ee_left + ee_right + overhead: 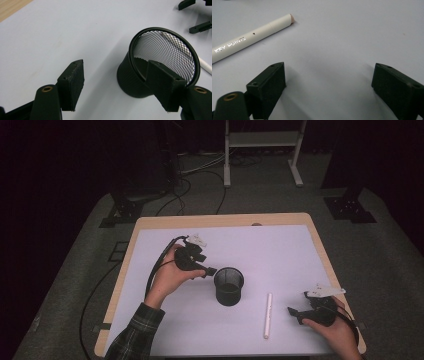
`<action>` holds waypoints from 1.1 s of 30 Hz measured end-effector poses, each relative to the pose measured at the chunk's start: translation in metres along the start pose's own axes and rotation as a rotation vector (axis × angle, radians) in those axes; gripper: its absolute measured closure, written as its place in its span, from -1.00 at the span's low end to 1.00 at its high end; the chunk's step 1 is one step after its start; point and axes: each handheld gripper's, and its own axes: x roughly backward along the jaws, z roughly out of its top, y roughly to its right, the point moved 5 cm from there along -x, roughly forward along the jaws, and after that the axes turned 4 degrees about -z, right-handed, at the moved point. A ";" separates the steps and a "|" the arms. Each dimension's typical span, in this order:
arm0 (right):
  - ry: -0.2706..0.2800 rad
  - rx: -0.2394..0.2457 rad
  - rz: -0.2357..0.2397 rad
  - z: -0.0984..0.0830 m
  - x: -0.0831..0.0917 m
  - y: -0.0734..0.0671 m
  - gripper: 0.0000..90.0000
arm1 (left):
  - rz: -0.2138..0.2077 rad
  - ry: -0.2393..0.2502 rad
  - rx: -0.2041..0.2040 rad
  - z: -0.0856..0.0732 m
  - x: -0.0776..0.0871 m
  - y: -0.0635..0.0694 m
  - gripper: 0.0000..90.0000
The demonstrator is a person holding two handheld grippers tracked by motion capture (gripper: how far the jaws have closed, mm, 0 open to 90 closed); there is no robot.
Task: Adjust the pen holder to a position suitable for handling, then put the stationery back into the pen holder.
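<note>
Black mesh cup [229, 286] standing upright mid-table, mouth up to take the white pen [268, 315] lying just beside it. Left gripper [209, 271] next to the cup rim, jaws apart and empty; right gripper [295, 312] near the pen, also spread, likely for pickup.

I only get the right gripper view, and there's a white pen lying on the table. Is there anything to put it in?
Observer: Yes. In the high view a black mesh cup stands upright to the left of the pen, apart from it.
Operator: Is something in it already?
Observer: No, in the left gripper view it looks empty.
Operator: Where's the other gripper?
Observer: The left gripper is at the cup's left rim, jaws open, gripping nothing.
</note>
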 end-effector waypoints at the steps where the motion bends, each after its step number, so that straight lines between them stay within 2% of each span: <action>1: 0.000 0.000 0.000 0.000 0.000 0.000 -0.76 | 0.004 0.000 0.002 -0.002 0.002 0.000 -0.32; 14: -0.001 0.002 0.000 0.000 0.000 0.000 -0.76 | 0.067 0.012 0.022 -0.035 0.027 -0.001 -0.47; 19: -0.001 0.002 -0.001 0.000 0.000 0.000 -0.76 | 0.089 0.014 0.038 -0.052 0.028 -0.001 -0.58; 20: -0.002 0.002 -0.001 0.000 0.000 0.000 -0.76 | 0.092 0.016 0.037 -0.060 0.028 0.000 -0.60; 21: -0.002 0.002 -0.001 0.000 0.000 0.000 -0.76 | 0.092 0.016 0.037 -0.060 0.028 0.000 -0.62; 24: -0.003 0.002 0.000 0.000 0.000 0.000 -0.76 | 0.108 0.012 0.032 -0.074 0.025 0.003 -0.67; 33: -0.004 0.001 0.001 0.000 0.000 0.000 -0.76 | 0.140 0.028 0.014 -0.102 0.023 0.012 -0.80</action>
